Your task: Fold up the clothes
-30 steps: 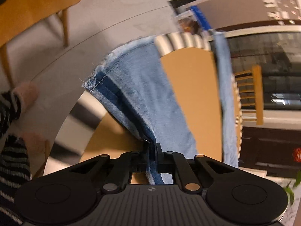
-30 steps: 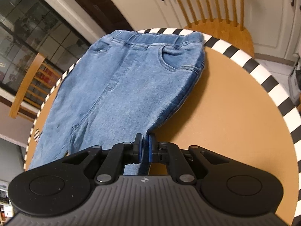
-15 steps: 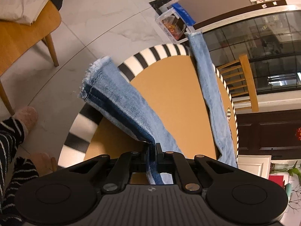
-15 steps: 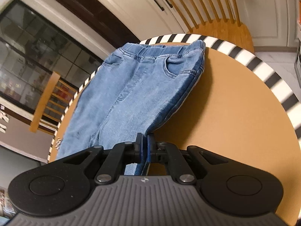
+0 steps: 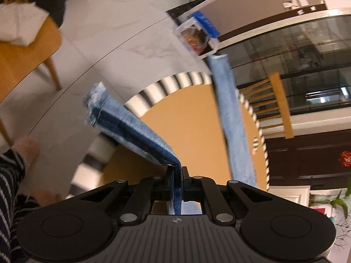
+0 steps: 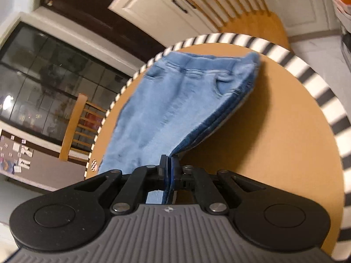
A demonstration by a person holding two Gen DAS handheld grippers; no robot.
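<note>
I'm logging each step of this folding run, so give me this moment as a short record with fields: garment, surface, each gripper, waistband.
garment: blue jeans, partly lifted off the surface
surface: round table, tan top with a black-and-white striped rim
left gripper: shut on the jeans, near the frayed hem of one leg
right gripper: shut on the jeans at a side edge
waistband: lying on the table at the far rim
other: wooden chair beyond the table
</note>
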